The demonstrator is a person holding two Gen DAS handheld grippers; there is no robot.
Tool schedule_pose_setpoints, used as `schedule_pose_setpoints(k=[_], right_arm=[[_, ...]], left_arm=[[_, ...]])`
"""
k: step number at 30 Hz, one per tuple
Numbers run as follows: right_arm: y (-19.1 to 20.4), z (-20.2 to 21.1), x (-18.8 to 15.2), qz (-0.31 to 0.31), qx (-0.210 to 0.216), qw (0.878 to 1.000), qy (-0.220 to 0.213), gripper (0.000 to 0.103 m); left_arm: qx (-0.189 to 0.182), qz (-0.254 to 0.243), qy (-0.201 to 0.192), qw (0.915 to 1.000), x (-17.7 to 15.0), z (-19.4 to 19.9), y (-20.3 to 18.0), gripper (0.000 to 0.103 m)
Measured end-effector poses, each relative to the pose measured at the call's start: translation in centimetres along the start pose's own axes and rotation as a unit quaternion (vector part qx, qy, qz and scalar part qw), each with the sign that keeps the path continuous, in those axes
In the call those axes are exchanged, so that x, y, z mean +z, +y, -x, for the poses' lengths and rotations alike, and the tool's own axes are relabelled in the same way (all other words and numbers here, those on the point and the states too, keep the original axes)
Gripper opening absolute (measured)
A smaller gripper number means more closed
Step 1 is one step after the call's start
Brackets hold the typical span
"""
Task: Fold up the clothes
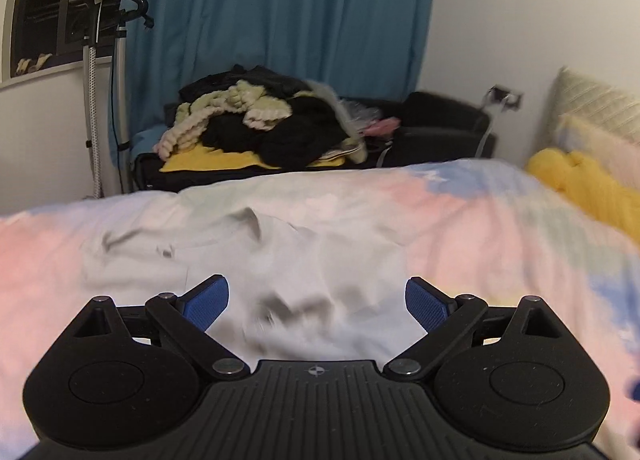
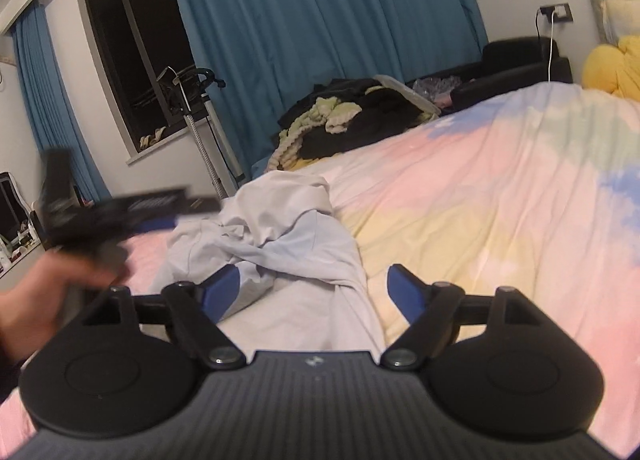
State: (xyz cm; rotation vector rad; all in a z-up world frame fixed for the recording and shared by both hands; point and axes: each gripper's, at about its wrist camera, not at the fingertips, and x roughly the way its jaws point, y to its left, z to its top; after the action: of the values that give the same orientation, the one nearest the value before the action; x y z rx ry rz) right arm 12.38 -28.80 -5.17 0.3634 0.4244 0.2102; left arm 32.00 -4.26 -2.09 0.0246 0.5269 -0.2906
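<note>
White garment point(image 2: 280, 244) lying crumpled on the bed, on the pastel bedspread point(image 2: 480, 199), bunched and creased, nowhere near flat. Right gripper point(image 2: 314, 288) low over its near end, blue pads spread wide, nothing pinched between them, cloth merely underneath. Left gripper point(image 1: 318, 300) likewise gaping wide above the same pale fabric, holding nothing; seen from the right wrist as a dark blur point(image 2: 104, 215) at the garment's left edge, with the hand point(image 2: 44, 292) behind it. Nothing lying on top of the garment. Long axis, in the right wrist view, running from the pads away toward the far edge of the bed, far end heaped into folds; which end is collar or hem, hard to tell. Beyond the bed, a pile of dark and cream clothes point(image 1: 260, 119) on a black sofa point(image 1: 440, 123). Yellow plush point(image 1: 588, 187) and pillows point(image 1: 600, 107) off to the right. Garment steamer stand point(image 1: 96, 79) on the left, teal curtain point(image 1: 280, 7) behind, dark window point(image 2: 136, 39).
</note>
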Motion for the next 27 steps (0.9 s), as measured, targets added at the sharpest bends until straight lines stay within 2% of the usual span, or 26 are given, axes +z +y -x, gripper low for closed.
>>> schedule_pose_setpoints(k=[1, 2, 4, 5, 6, 7, 10, 12, 15, 19, 20, 22, 23, 24, 25, 27], right_arm=[[-0.4, -0.3, 0.0, -0.005, 0.002, 1.0, 0.002, 0.083], [-0.7, -0.5, 0.1, -0.01, 0.004, 1.0, 0.004, 0.083], [-1.4, -1.0, 0.0, -0.022, 0.009, 1.0, 0.01, 0.083], [-1.7, -1.2, 0.1, -0.029, 0.01, 0.999, 0.013, 0.083], [-2.0, -1.4, 0.1, -0.036, 0.012, 0.999, 0.015, 0.083], [-2.3, -1.5, 0.0, -0.044, 0.012, 0.999, 0.017, 0.084], [-2.8, -1.8, -0.1, -0.066, 0.009, 0.998, 0.022, 0.084], [-2.8, -1.9, -0.3, -0.07, 0.014, 0.997, 0.026, 0.084], [-2.6, -2.5, -0.7, -0.054, 0.007, 0.998, 0.038, 0.084], [-2.5, -2.9, -0.9, -0.048, 0.006, 0.998, 0.042, 0.084], [-2.5, -2.9, -0.9, -0.047, 0.005, 0.998, 0.041, 0.084], [-2.4, -2.7, -0.8, -0.047, 0.005, 0.998, 0.038, 0.084], [-2.4, -2.6, -0.8, -0.047, 0.006, 0.998, 0.036, 0.084], [-2.3, -2.5, -0.8, -0.048, 0.007, 0.998, 0.035, 0.084], [-2.3, -2.3, -0.7, -0.048, 0.007, 0.998, 0.033, 0.084], [-2.2, -2.0, -0.5, -0.051, 0.006, 0.998, 0.029, 0.084]], left_arm=[[0.005, -0.005, 0.01, 0.9999, 0.4, -1.7, 0.2, 0.093], [-0.003, 0.002, 0.022, 0.9998, 0.7, -3.1, 0.5, 0.086], [-0.022, 0.016, 0.046, 0.9986, 1.1, -5.7, 1.2, 0.063], [-0.037, 0.027, 0.062, 0.997, 1.2, -6.7, 1.5, 0.033], [-0.047, 0.04, 0.077, 0.9951, 1.4, -7.6, 1.7, 0.008], [-0.055, 0.053, 0.09, 0.993, 1.7, -8.5, 2.0, 0.005], [-0.048, 0.089, 0.09, 0.9907, 2.9, -10.4, 2.8, 0.004], [-0.02, 0.129, 0.104, 0.986, 3.2, -12.3, 3.7, 0.004], [0.036, 0.147, 0.119, 0.9812, 2.3, -14.4, 4.7, 0.004], [0.018, 0.174, 0.11, 0.9785, 0.8, -14.0, 5.5, 0.009], [0.011, 0.181, 0.111, 0.9771, 0.8, -13.4, 5.7, 0.016], [-0.003, 0.196, 0.112, 0.9741, 0.9, -12.0, 6.1, 0.04], [-0.013, 0.202, 0.104, 0.9737, 1.1, -10.7, 6.1, 0.062], [-0.02, 0.206, 0.094, 0.9738, 1.0, -9.5, 6.0, 0.073], [-0.024, 0.213, 0.088, 0.9727, 0.9, -8.1, 5.9, 0.074], [-0.027, 0.245, 0.1, 0.9641, 0.2, -5.7, 5.8, 0.074]])
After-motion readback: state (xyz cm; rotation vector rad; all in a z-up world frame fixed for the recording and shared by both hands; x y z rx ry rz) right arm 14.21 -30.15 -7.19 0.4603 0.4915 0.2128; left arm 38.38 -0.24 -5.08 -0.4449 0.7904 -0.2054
